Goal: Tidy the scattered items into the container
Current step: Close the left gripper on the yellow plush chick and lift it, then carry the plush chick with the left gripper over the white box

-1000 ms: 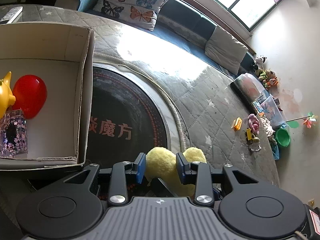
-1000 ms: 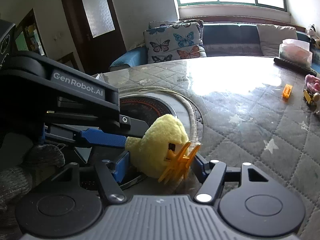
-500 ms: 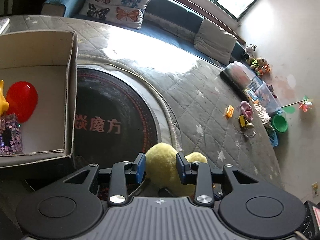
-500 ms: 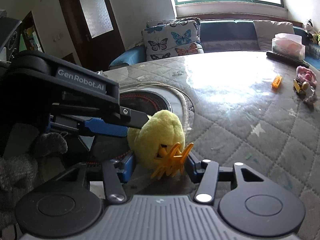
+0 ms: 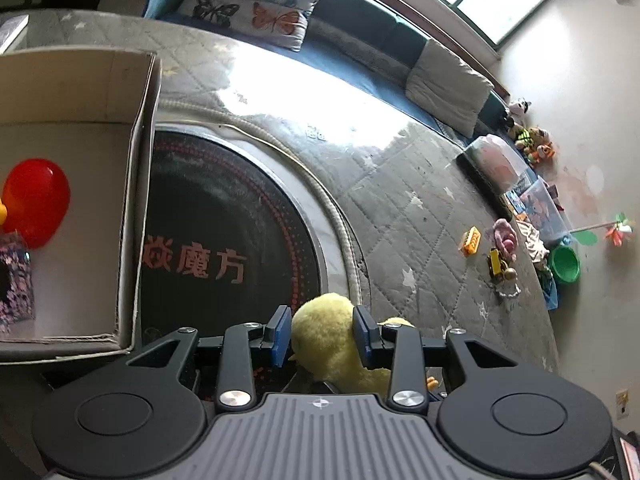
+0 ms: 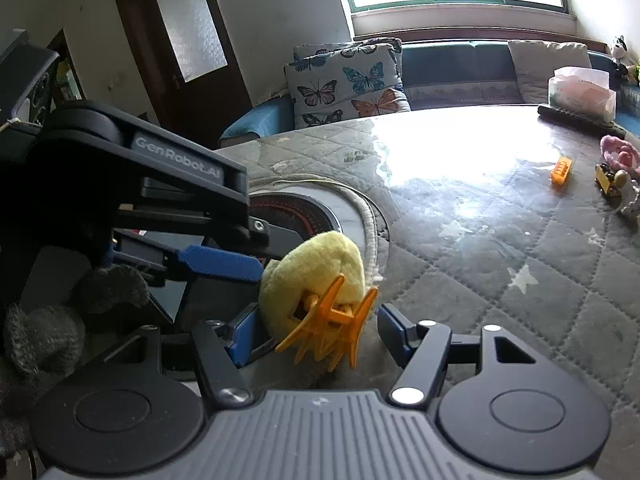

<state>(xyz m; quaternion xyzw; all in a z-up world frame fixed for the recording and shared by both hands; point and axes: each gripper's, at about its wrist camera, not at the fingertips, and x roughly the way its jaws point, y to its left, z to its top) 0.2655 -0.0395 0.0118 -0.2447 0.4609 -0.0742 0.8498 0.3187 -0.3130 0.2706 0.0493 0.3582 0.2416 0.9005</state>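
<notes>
My left gripper [image 5: 322,334] is shut on a yellow plush chick [image 5: 332,344], its blue pads pressing both sides. In the right wrist view the chick [image 6: 316,272] carries an orange claw clip [image 6: 328,330] on its front. My right gripper [image 6: 310,334] stands open around the clip and chick, pads apart from them. The left gripper's blue finger [image 6: 218,262] reaches in from the left. The cardboard box [image 5: 132,184] stands at the left and holds a red ball [image 5: 36,200] and a floral item [image 5: 14,280].
A quilted round table with a black centre disc [image 5: 224,232]. At the far right lie an orange block [image 5: 470,240], a pink toy [image 5: 504,236] and a yellow toy car [image 5: 496,264]. A tissue box [image 6: 580,92] and a remote stand at the table's far edge.
Both grippers have shifted slightly with the chick between them. The box has slid further left in the left wrist view. The left grip on the chick holds unchanged.
</notes>
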